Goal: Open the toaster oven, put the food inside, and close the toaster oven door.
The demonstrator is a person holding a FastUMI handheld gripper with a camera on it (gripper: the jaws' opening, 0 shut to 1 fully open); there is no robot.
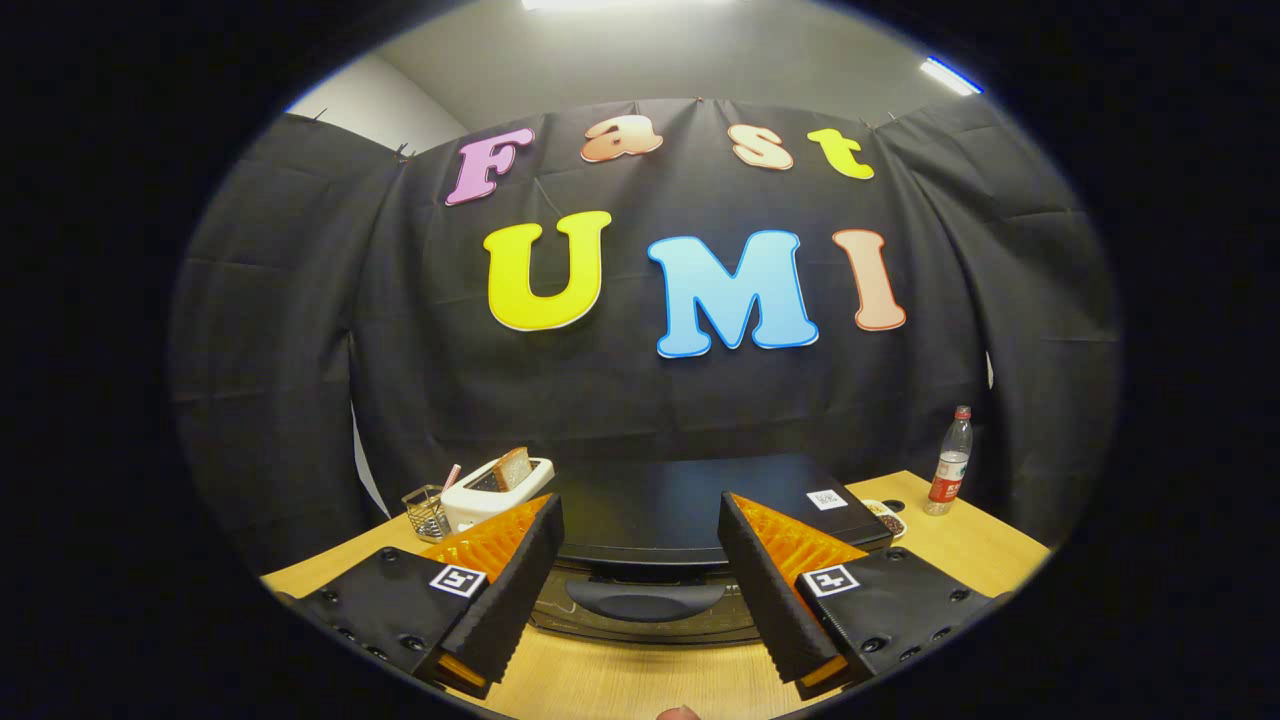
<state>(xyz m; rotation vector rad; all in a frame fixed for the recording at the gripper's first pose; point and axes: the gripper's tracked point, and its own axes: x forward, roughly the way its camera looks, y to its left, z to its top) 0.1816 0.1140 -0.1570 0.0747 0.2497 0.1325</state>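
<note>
- Black cloth walls close off the booth behind a wooden tabletop (960, 545).
- Toaster oven (690, 510) sits on the tabletop just ahead of the tool (640, 520), its door shut and the door handle (645, 600) low between the two fingers.
- Tool's fingers are spread wide apart, pinching nothing and touching neither the oven nor its handle.
- White toaster (495, 492) stands beyond the left finger, a slice of bread (514, 467) upright in its slot.
- Wire basket (428, 512) stands just beside the toaster.
- Small dish (888, 517) lies beside the oven's right side, with a plastic bottle (951, 462) further right, near the cloth.
</note>
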